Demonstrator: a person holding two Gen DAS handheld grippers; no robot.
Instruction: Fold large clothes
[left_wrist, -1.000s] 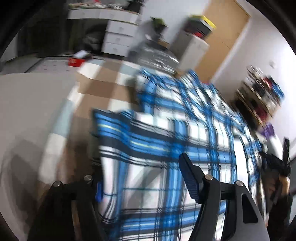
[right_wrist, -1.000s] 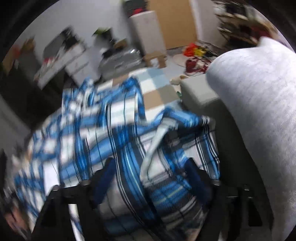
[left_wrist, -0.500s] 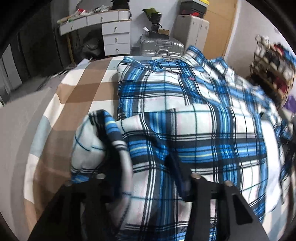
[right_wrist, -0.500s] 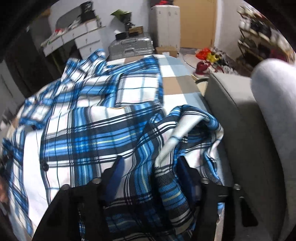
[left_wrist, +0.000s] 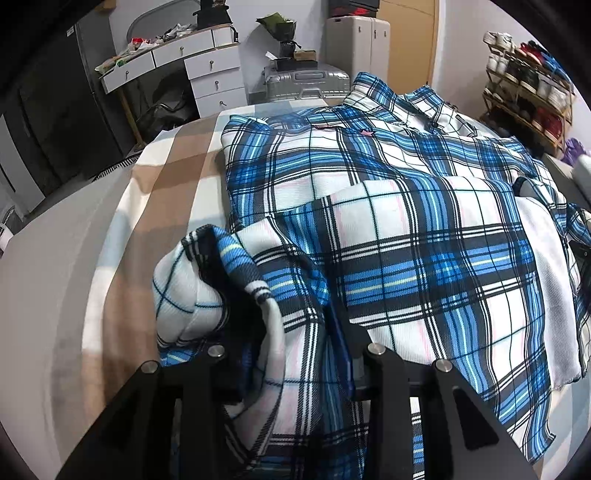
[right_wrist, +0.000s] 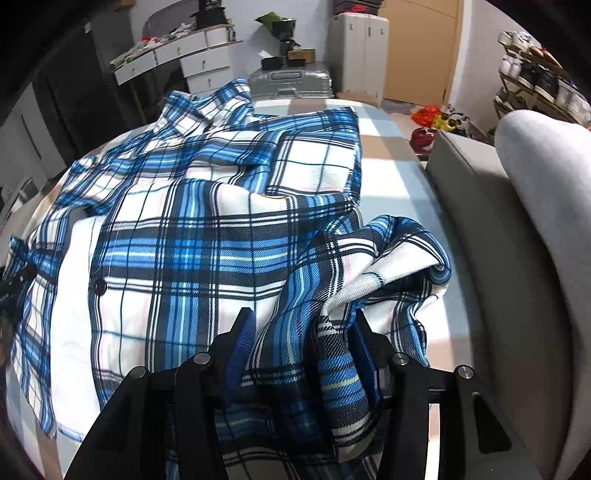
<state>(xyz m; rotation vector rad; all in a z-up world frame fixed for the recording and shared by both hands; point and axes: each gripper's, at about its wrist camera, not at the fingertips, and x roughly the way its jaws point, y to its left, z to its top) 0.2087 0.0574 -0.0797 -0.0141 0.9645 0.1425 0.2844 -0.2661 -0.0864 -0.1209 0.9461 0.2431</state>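
Left wrist view shows the left gripper (left_wrist: 291, 354) with a bunched corner of the plaid shirt (left_wrist: 424, 236) between its fingers, and its jaws are closing on that cloth. In the right wrist view the right gripper (right_wrist: 303, 354) has the other bottom corner of the plaid shirt (right_wrist: 177, 240) pinched between its blue pads (right_wrist: 242, 343), the fabric standing up in a thick fold.

The shirt lies spread on the checked bed cover (left_wrist: 166, 177), collar at the far end near the silver suitcase (left_wrist: 306, 79), with its near part already doubled up over the body. A grey sofa (right_wrist: 517, 229) stands just beside the bed on the right.

I judge the step is the lengthwise fold: both bottom corners are taken and the hem must go toward the collar. The next move calls for lifting both corners together, at equal height, and carrying them forward so the hem lands straight. The thick bunch in each grip may slip or leave wrinkles, so the cloth should be kept tight between the two hands
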